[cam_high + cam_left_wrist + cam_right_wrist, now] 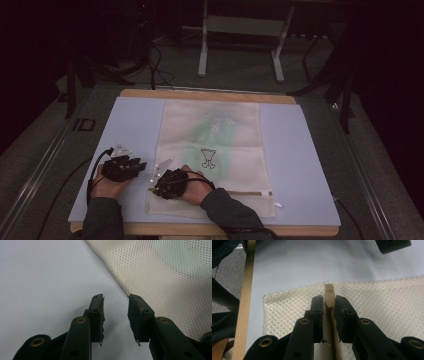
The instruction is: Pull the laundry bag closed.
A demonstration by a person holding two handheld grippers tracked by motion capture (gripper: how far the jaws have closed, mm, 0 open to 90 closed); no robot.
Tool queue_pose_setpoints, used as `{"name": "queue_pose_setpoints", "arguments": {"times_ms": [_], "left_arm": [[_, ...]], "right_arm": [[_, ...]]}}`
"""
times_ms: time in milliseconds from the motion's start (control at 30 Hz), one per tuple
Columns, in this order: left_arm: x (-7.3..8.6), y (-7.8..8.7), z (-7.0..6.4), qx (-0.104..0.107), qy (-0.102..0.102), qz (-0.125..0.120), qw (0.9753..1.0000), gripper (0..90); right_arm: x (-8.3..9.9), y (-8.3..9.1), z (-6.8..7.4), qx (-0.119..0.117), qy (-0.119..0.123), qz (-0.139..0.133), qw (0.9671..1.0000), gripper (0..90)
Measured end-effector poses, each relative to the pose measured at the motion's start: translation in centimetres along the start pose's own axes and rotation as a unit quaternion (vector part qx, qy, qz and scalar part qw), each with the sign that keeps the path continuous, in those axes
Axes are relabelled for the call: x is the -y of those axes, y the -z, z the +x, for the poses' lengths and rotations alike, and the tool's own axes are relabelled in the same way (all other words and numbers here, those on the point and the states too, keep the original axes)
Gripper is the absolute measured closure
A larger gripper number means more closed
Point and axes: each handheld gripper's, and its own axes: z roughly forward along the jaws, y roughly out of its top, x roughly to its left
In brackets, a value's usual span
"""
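Mat [130, 120]: pale blue sheet covering a wooden table [210, 95], its wood edge showing at the far and near sides.
Left gripper [139, 165]: held low over bare mat, just left of the bag's left edge, near the front of the table. In the left gripper view [115, 312] its jaws stand spread with nothing between them; the right jaw's tip sits right at the bag's edge, though contact cannot be told.
Bag [215, 130]: cream mesh laundry bag lying flat in the middle of the mat, long side running away from the person, a faint green print and a small dark drawing on it. A zip strip [260, 192] runs across its near end. In the left gripper view the mesh [170, 275] lies at the upper right.
Right gripper [161, 186]: on the bag's near left corner. In the right gripper view [328, 305] its jaws are pressed together on a tan band [329, 293] of the bag [387, 302], pinching it upright between them.
Hands: one behind each gripper, dark sleeves entering from the bottom.
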Motion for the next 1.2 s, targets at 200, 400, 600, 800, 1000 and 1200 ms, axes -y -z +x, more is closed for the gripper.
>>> {"name": "queue_pose_setpoints", "arguments": {"times_ms": [200,400,600,800,1000,1200], "left_arm": [[0.0,0.2,-0.3,0.006,-0.008,0.003,0.9999,64.9],[0.0,0.4,-0.5,0.014,-0.010,0.005,0.9998,65.0],[0.1,0.5,-0.8,0.022,-0.015,0.010,0.9996,65.2],[0.1,0.6,-1.2,0.036,-0.023,0.018,0.9989,67.0],[0.1,0.7,-1.6,0.064,-0.030,0.024,0.9972,71.9],[0.1,0.5,-2.7,0.083,-0.049,0.045,0.9943,78.2]], "right_arm": [[-0.4,-0.2,-0.2,-0.007,-0.004,0.007,0.9999,75.5],[-1.1,-0.9,-0.5,-0.016,-0.013,0.028,0.9994,78.8],[-1.9,-1.0,-1.2,-0.034,-0.040,0.050,0.9974,80.7],[-1.9,-0.8,-0.7,-0.021,-0.021,0.057,0.9979,81.4],[-1.8,-1.0,0.0,0.006,0.021,0.056,0.9982,81.8],[-1.6,-1.1,-0.2,0.005,0.018,0.048,0.9987,81.9]]}}
